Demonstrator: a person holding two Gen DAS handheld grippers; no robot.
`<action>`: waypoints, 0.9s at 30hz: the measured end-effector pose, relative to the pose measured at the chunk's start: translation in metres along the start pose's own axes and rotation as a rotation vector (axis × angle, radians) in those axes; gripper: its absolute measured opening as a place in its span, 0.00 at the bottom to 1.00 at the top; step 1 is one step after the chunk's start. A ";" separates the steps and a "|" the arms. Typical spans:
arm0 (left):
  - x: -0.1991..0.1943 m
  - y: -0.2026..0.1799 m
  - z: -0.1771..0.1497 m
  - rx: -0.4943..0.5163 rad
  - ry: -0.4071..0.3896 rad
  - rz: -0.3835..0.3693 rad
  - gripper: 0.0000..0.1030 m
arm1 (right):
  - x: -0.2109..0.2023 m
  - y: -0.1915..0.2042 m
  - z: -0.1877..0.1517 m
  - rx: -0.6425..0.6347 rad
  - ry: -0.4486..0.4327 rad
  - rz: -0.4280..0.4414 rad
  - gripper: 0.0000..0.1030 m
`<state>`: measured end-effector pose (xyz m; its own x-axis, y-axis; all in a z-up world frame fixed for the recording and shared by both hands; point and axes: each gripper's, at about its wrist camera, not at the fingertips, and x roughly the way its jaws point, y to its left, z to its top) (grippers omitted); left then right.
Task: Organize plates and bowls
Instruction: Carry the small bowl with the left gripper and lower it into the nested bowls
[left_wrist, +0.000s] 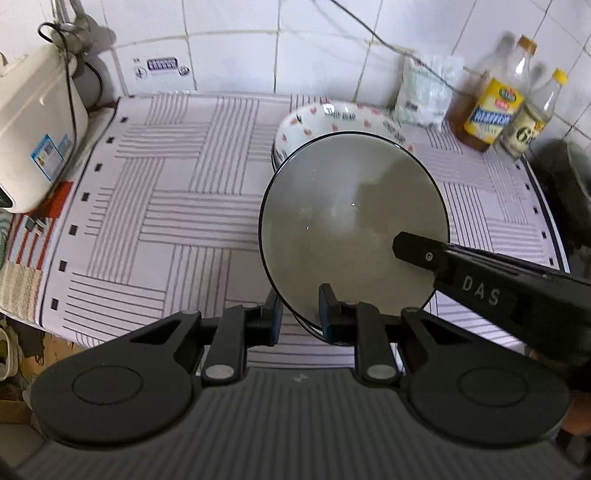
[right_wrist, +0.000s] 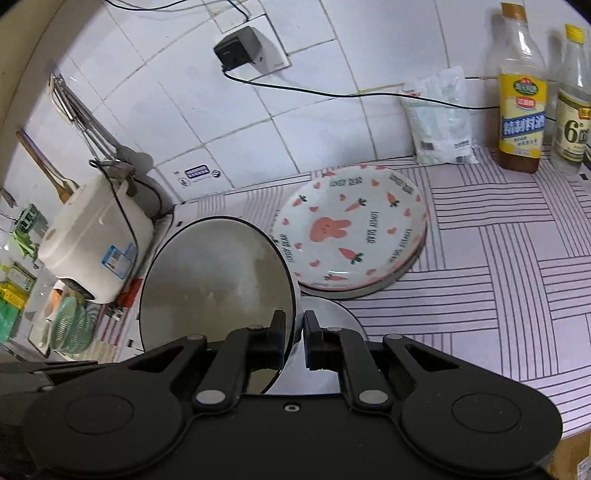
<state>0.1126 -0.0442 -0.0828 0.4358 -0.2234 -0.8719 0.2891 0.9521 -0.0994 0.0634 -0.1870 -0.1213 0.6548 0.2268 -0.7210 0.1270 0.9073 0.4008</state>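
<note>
We've got the grey glazed bowl with the black rim (left_wrist: 352, 225) tilted up off the striped worktop (left_wrist: 155, 206). Our left gripper (left_wrist: 301, 317) pinches its rim at six o'clock; our right gripper (right_wrist: 294, 341) clamps the rim too. It's stiff, glossy ceramic, we judge: slippery and chippable, so the rim is the hold. At twelve o'clock sits the white carrot-and-bunny plate stack (right_wrist: 351, 229), with bottles (right_wrist: 522, 99) beyond.
</note>
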 end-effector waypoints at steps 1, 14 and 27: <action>0.003 -0.001 -0.001 0.001 0.010 -0.005 0.18 | 0.002 -0.003 -0.004 0.003 -0.002 -0.004 0.13; 0.033 -0.013 -0.006 0.028 0.088 -0.065 0.18 | 0.015 -0.012 -0.032 -0.144 -0.035 -0.137 0.13; 0.046 -0.019 0.000 0.031 0.150 -0.083 0.21 | 0.024 -0.015 -0.039 -0.187 -0.041 -0.181 0.13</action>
<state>0.1267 -0.0728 -0.1211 0.2778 -0.2655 -0.9232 0.3460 0.9242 -0.1617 0.0483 -0.1814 -0.1667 0.6639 0.0435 -0.7465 0.1074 0.9824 0.1528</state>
